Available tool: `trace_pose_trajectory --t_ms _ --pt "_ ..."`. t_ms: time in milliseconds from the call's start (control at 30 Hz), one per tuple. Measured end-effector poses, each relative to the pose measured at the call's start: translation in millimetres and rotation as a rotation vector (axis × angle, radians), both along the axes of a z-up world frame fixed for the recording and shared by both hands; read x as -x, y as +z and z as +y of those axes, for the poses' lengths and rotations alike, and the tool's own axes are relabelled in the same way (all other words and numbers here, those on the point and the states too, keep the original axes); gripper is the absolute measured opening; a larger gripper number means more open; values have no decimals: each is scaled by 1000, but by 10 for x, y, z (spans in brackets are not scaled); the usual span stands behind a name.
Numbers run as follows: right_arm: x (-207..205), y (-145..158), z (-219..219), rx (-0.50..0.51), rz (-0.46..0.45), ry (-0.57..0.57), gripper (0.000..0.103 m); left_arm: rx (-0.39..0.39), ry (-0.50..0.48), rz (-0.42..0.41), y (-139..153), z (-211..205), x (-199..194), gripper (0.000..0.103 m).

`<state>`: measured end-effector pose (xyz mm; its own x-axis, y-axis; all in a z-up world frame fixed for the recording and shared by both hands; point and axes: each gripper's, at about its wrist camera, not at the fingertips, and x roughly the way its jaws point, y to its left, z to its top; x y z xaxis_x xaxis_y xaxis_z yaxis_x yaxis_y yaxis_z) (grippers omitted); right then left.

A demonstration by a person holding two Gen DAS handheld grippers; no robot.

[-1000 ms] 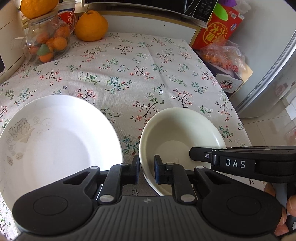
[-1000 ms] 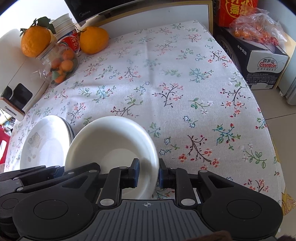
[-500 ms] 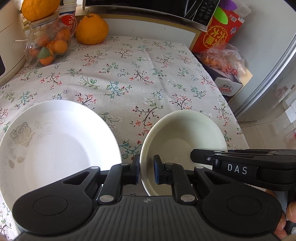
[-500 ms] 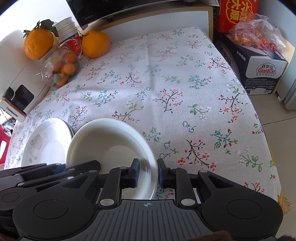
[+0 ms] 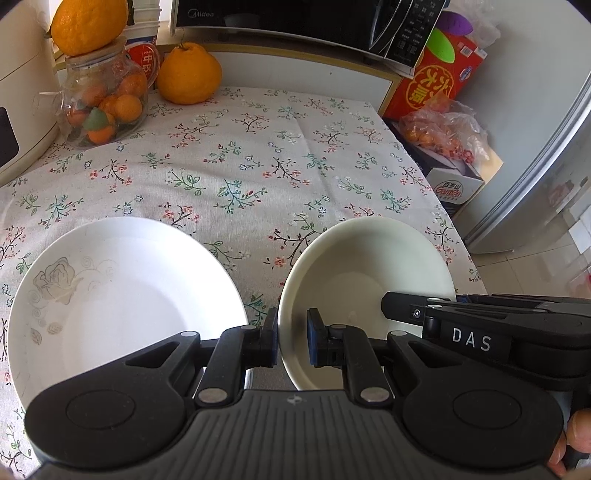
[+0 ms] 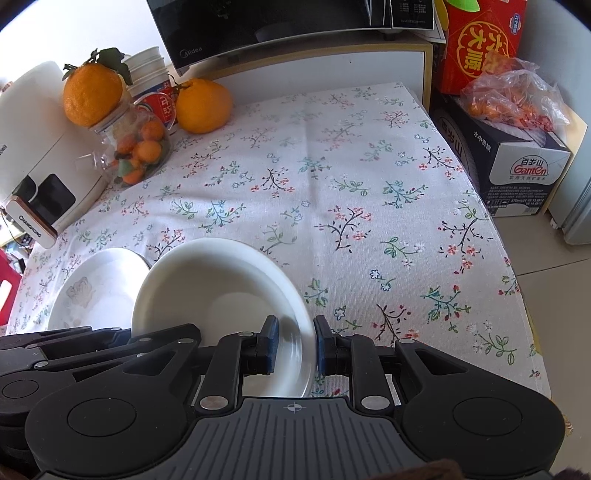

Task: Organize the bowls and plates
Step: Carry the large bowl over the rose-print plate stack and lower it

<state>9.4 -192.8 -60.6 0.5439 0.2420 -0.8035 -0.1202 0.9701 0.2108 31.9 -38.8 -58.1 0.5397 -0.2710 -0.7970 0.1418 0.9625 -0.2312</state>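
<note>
Tongs first: the left tongs (image 5: pixel 291 341) are closed down on the left rim of the white bowl (image 5: pixel 369 266), one pad outside the wall and one inside, and the right tongs (image 6: pixel 293 345) pinch the same bowl's right rim in the same way, so both hands carry it together. From the left wrist view the bowl sits at about four o'clock, tipped slightly and seemingly raised off the tabletop (image 5: pixel 258 166). Just beside it, at eight o'clock, lies the rose-printed plate (image 5: pixel 122 295), flat on the floral cloth and not touching the bowl. Farther out, at eleven o'clock, stand a glass jar (image 5: pixel 101 107) of small oranges with a large orange (image 5: pixel 86 24) on its lid, and a second big orange (image 5: pixel 188 74) at twelve. A microwave (image 5: pixel 306 22) sits behind, and a red carton (image 5: pixel 439 81) at two o'clock. The bowl looks glazed ceramic: stiff, fairly heavy, slick under rubber pads and liable to chip if it knocks the plate. A rim grip on opposite sides seems the sound hold, kept level so it cannot swing or slip between the pads.
</note>
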Motion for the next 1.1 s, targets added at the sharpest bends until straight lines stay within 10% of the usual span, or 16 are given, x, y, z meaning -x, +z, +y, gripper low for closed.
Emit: trace_pose_trajectory --t_ms 1100 --pt "22 397 557 -24 -139 86 20 4 114 -96 347 469 96 13"
